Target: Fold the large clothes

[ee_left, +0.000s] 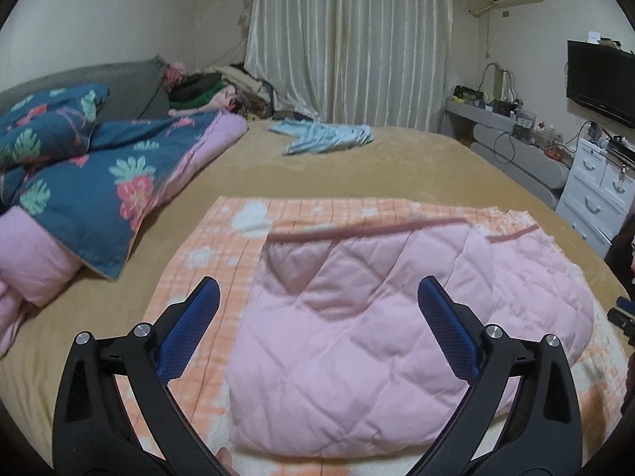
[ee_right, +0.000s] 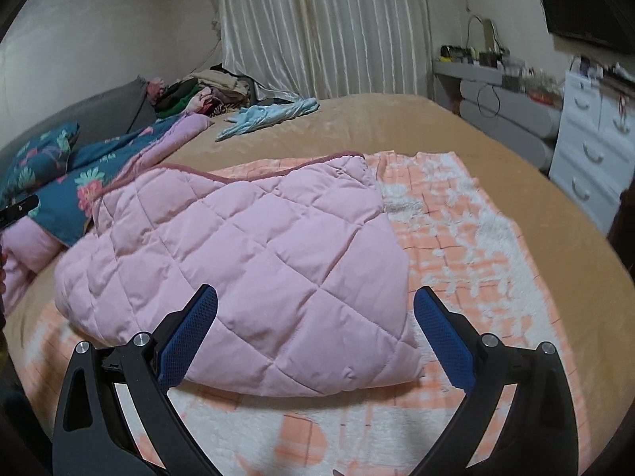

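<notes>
The pink quilted garment (ee_left: 381,341) lies folded over on an orange checked blanket (ee_left: 222,246), which is spread flat on the tan bed (ee_left: 341,166). In the left wrist view the garment covers the right part of the blanket, its dark pink bound edge (ee_left: 357,232) running across just short of the blanket's far edge. A strip of blanket stays bare to the garment's left, and a narrower strip shows along its near side. In the right wrist view the garment (ee_right: 254,261) sits toward the blanket's left, and the bare blanket (ee_right: 468,238) stretches wide to the garment's right and in front of it.

The left gripper (ee_left: 317,301) hovers over the garment's near left part with its blue pads well apart and nothing between them. The right gripper (ee_right: 315,305) hangs above the garment's near right corner, its jaws also spread wide and empty; neither gripper touches the cloth.

Beyond the garment the bed is open tan surface as far as a light blue piece of clothing (ee_left: 325,139) near the curtain (ee_left: 349,39). To the garment's left a floral duvet (ee_left: 99,182) is bunched along the bed's side, close to the blanket's left edge. To the garment's right, past the bed's edge, stands a white chest of drawers (ee_left: 595,194).
</notes>
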The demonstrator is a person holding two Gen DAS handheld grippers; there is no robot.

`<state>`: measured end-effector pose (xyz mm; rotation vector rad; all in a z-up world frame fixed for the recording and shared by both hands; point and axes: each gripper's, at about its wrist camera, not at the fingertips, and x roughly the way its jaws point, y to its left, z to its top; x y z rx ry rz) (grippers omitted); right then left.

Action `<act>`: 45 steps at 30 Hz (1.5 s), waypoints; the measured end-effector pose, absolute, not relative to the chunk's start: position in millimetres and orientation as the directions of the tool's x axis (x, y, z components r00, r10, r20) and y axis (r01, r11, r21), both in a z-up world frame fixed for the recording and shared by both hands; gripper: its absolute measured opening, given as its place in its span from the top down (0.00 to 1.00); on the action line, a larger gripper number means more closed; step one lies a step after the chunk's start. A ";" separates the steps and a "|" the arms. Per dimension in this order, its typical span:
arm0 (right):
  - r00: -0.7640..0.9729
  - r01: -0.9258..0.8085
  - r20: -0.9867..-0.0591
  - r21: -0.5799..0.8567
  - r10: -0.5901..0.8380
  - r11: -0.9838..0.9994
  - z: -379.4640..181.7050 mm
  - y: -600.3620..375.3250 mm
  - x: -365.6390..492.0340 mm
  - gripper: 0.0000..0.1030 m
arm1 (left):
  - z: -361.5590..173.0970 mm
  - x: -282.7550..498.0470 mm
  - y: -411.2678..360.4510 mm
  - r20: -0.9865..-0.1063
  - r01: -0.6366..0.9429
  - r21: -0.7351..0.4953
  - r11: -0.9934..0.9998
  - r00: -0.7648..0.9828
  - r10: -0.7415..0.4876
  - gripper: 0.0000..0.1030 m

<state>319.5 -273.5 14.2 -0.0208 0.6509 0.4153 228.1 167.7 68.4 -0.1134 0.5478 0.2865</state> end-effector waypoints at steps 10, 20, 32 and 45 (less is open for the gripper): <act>0.687 -0.340 -0.660 0.077 0.303 0.937 -19.5 -279.3 338.8 0.04 | -18.0 208.6 212.7 -0.670 -0.357 -0.190 0.915 0.728 0.145 0.09; 0.648 -0.307 -0.714 0.072 0.264 0.949 -46.0 -281.6 382.5 0.04 | -60.8 212.3 221.3 -0.690 -0.334 -0.317 0.888 0.723 0.026 0.09; 0.674 -0.362 -0.672 0.060 0.306 0.930 -25.1 -252.8 399.0 0.78 | -13.7 257.0 205.1 -0.633 -0.303 -0.182 0.935 0.764 0.125 0.80; 0.663 -0.252 -0.713 0.075 0.229 0.965 -41.9 -241.7 446.5 0.78 | -20.9 312.0 209.2 -0.671 -0.355 -0.074 0.932 0.709 0.217 0.81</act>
